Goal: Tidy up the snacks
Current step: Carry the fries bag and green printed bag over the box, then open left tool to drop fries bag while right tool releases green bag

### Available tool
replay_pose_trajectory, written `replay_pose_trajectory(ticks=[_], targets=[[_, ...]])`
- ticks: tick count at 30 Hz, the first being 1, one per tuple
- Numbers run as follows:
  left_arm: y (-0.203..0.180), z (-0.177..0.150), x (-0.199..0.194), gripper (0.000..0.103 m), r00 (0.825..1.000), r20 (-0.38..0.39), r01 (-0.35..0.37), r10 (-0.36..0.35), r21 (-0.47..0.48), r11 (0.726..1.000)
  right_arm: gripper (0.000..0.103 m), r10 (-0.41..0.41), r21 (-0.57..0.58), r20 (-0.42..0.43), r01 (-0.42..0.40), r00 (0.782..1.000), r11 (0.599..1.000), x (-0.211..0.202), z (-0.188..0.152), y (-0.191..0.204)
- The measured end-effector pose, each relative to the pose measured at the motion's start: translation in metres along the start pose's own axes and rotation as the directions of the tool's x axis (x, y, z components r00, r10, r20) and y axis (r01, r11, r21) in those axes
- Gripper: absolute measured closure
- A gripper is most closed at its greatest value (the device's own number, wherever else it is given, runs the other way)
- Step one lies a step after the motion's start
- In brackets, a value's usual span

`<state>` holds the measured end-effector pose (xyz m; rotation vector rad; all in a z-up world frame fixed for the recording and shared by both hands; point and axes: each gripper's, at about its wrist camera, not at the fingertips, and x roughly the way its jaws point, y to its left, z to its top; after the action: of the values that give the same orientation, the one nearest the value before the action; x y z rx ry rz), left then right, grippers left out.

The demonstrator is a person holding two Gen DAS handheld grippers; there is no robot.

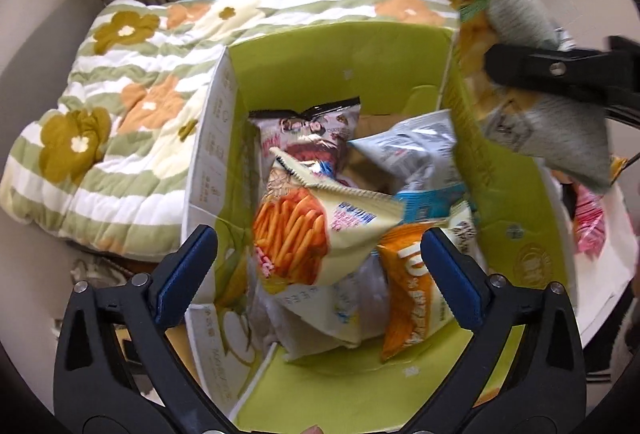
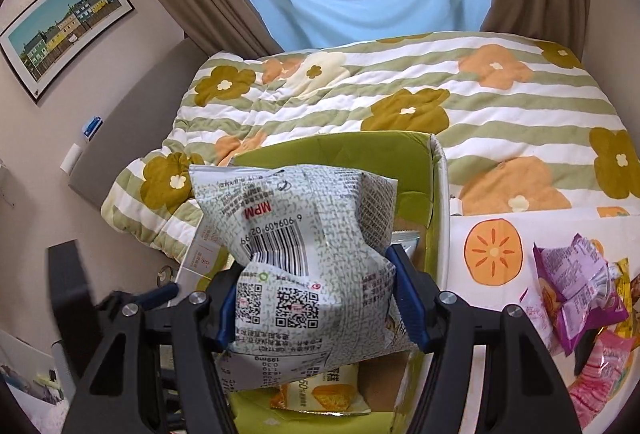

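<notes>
A green cardboard box (image 1: 384, 46) stands open, filled with several snack bags. A cream bag with orange sticks (image 1: 304, 230) lies on top, an orange bag (image 1: 416, 298) beside it. My left gripper (image 1: 320, 258) hangs over the box, jaws wide open, nothing between its blue pads. My right gripper (image 2: 310, 300) is shut on a grey-green printed snack bag (image 2: 296, 234), held above the green box (image 2: 420, 170). In the left wrist view that held bag (image 1: 560, 130) and the right gripper's black finger (image 1: 560, 70) show at the upper right, by the box's right wall.
A striped flowered quilt (image 2: 400, 94) covers the bed behind the box. To the right, a white cloth with an orange print (image 2: 496, 250) bears several loose snack packets (image 2: 576, 294). Curtains and a blue sheet hang at the back.
</notes>
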<state>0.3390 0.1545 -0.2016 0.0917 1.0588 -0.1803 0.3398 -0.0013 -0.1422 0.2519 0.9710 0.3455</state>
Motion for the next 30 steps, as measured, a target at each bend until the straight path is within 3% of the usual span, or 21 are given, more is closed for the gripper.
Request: replay_pose_trajectory(ticks=[8,17,19,21,30], targets=[[-0.010,0.004,-0.007,0.002,0.997,0.016,-0.081,0.080,0.037,0.996,0.042,-0.014,-0.056,-0.026,0.012,1.000,0.998,0.014,0.019,0.004],[0.004,0.012,0.006,0.002,0.997,0.005,-0.082,0.082,-0.016,0.997,0.039,-0.039,-0.091,-0.092,0.030,0.995,0.995,0.060,0.041,-0.006],[0.008,0.012,0.007,0.002,0.997,0.000,-0.076,0.076,-0.031,0.997,0.016,-0.038,-0.092,-0.088,0.030,0.995,0.995,0.064,0.042,-0.006],[0.010,0.012,0.007,0.002,0.997,-0.001,-0.071,0.071,-0.043,0.997,0.001,-0.034,-0.095,-0.072,0.027,0.997,0.995,0.063,0.042,-0.005],[0.014,0.005,0.000,0.002,0.997,-0.004,-0.074,0.074,-0.065,0.995,0.001,-0.016,-0.093,-0.044,0.011,0.999,0.996,0.047,0.025,-0.001]])
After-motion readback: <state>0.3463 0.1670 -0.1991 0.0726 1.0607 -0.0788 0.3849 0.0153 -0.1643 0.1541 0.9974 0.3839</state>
